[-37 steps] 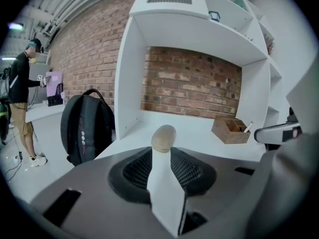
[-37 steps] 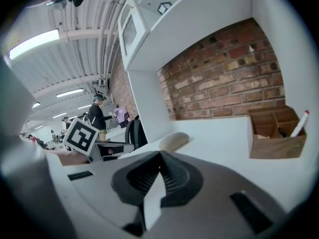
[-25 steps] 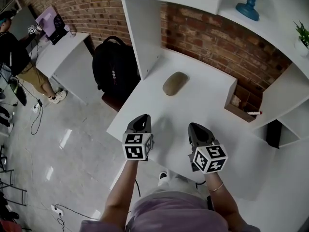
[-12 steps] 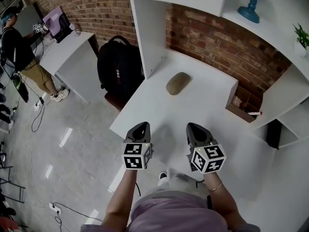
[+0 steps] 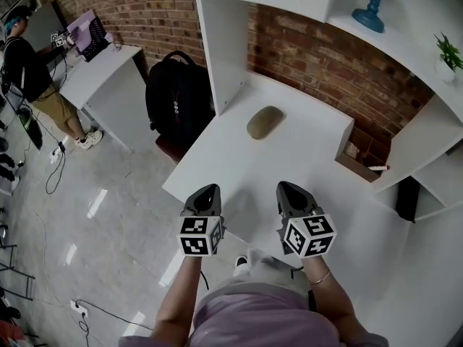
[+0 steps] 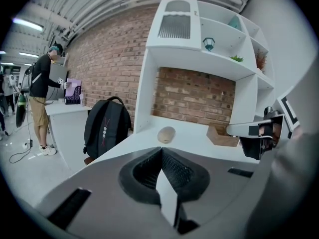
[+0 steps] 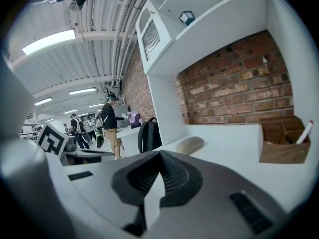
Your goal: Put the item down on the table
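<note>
Head view: item [image 5: 263,122] lies on the table [image 5: 304,168] well ahead of left gripper [image 5: 209,191] and right gripper [image 5: 286,189], both pressed together, empty; knocking the table edge could roll it.

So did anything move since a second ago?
The left gripper and the right gripper pulled back a little toward the person, the left more. Nothing was grabbed or dropped. The tan oval item stays on the white table; both jaws stay shut and empty.
</note>
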A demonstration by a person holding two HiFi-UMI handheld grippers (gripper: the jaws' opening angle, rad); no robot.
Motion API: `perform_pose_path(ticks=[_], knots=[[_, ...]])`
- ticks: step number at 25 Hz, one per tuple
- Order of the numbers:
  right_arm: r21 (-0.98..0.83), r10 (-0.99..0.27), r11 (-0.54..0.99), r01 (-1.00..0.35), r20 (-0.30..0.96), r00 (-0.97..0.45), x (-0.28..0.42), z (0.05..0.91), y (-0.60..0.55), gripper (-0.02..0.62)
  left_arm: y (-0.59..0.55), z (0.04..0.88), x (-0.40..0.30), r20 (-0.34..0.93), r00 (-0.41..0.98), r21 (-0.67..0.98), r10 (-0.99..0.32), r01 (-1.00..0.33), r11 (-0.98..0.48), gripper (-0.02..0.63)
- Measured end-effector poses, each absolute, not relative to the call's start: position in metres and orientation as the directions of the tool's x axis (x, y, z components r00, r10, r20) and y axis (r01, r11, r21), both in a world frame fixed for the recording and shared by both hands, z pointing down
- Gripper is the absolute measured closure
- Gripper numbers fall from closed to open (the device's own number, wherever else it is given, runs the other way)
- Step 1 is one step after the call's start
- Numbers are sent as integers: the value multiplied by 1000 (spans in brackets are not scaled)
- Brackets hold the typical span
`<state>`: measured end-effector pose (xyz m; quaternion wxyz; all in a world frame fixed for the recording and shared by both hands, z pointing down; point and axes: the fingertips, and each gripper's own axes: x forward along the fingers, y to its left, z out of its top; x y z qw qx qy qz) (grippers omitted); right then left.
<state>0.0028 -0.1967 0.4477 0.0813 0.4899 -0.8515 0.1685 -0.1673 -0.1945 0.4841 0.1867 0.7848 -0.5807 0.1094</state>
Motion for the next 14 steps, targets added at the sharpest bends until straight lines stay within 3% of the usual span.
perform_pose_path(ticks=[14], knots=[[-206, -804, 475, -855, 294, -517, 1, 445, -187, 598, -181, 481, -171, 383, 288, 169, -878, -956, -240, 604]])
